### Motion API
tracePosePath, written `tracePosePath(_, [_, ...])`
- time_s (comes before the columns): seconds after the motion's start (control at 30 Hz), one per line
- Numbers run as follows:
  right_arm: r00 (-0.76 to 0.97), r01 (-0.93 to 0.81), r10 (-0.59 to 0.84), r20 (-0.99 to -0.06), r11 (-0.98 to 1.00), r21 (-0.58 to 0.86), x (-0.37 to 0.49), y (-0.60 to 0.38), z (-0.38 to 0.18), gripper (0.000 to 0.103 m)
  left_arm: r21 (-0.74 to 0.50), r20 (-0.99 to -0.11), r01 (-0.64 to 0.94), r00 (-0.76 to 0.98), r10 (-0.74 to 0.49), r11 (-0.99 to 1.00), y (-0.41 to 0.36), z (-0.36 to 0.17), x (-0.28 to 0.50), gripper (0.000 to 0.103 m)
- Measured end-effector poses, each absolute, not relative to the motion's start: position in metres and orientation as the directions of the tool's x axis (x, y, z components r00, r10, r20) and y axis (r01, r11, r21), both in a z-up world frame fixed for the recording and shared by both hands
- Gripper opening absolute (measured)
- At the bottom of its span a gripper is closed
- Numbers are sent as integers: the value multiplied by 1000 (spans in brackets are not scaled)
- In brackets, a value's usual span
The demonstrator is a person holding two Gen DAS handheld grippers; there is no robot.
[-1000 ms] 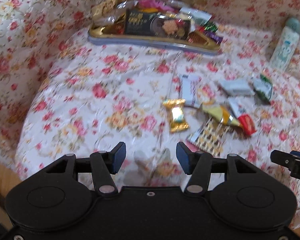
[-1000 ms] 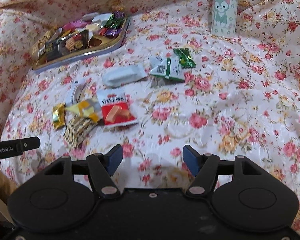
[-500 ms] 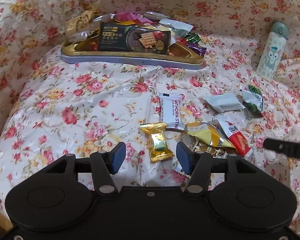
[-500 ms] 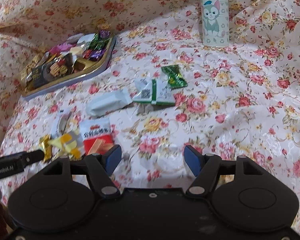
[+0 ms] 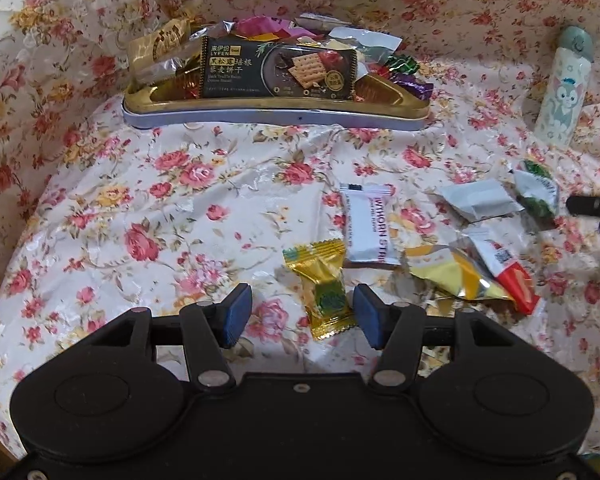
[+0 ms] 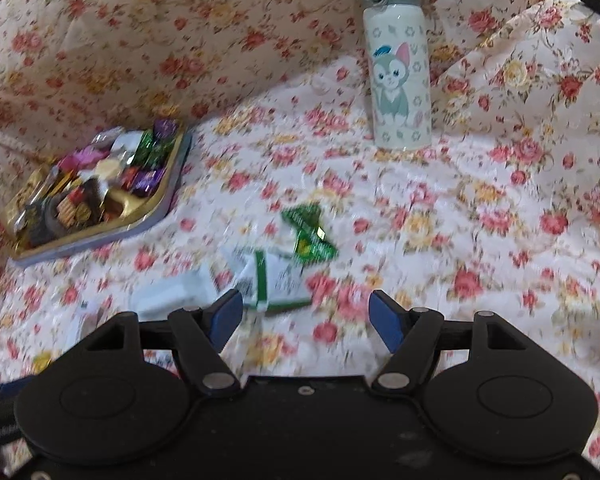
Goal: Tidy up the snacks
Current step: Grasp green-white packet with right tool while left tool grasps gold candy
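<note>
My fingers (image 5: pixel 236 312) are matt black plastic with blue pads. Under them a glossy foil candy wrapper (image 5: pixel 322 284) crinkles on shiny floral cloth (image 5: pixel 140 208). The tray (image 5: pixel 276 114) looks like polished gold metal; the bottle (image 6: pixel 398 80) is smooth

Gold tray (image 5: pixel 276 106) piled w/ snacks, back-left. Loose pkts lying flat: gold candy (image 5: pixel 324 286), white bar (image 5: pixel 370 226), yellow pkt (image 5: pixel 454 274), green-white pkt (image 6: pixel 278 278).

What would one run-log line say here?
left gripper: open, gold-wrapped candy between fingers | right gripper: open, above white-green packet | gold-rimmed snack tray: filled
</note>
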State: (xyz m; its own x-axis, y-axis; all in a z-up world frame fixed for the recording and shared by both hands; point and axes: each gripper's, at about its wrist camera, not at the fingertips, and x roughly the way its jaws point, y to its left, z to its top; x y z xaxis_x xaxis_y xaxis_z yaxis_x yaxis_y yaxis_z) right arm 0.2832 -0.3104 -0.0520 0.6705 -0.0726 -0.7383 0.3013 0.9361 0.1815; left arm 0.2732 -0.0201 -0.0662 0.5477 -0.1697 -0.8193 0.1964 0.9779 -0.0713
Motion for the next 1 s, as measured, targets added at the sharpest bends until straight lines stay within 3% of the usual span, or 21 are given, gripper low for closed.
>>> tracePosePath(0.3, [670,347,-140,-729,927,140,324,-327,-60,73,-47,-810,233,561,-174,971,-21,-71,273,66])
tracePosePath(0.6, [652,320,-69,-755,928,191,323,-320,-68,73,-55,-809,264,554,-198,963,-28,-74,274,78])
tracePosePath(1.0, [672,249,-21,-740,948,198,304,-298,-65,73,-40,-792,280,576,-201,959,-30,-76,268,81])
